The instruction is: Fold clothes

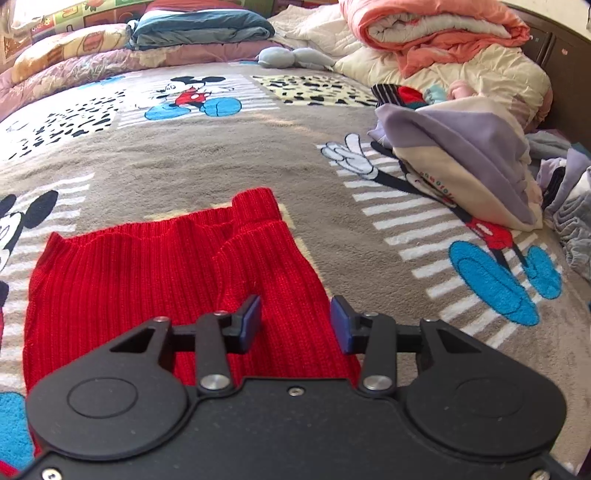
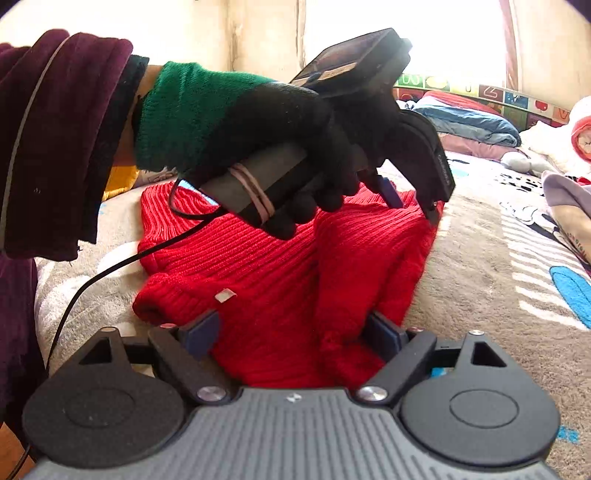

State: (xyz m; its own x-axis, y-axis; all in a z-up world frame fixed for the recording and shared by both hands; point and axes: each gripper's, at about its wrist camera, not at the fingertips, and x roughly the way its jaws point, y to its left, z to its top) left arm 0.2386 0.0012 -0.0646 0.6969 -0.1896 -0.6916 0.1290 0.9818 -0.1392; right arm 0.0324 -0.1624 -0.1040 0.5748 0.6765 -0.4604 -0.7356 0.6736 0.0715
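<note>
The red sweater (image 1: 177, 273) lies partly folded on the blanket (image 1: 221, 158), in the lower left of the left view. The left gripper (image 1: 295, 321) hovers above it, released and empty. The right gripper (image 2: 291, 336) is spread wide at the near hem, probably ready for the next fold.

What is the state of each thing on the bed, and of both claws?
Red knit sweater: partly folded, lying flat on the blanket.
Left claw: open, above the sweater, nothing between its pads.
Right claw: wide open, low over the sweater's near edge, not gripping.
Lavender and cream garment: crumpled, unfolded.
Orange quilt: rolled in a loose bundle.
Blue blanket: folded, stacked by the pillows.
</note>
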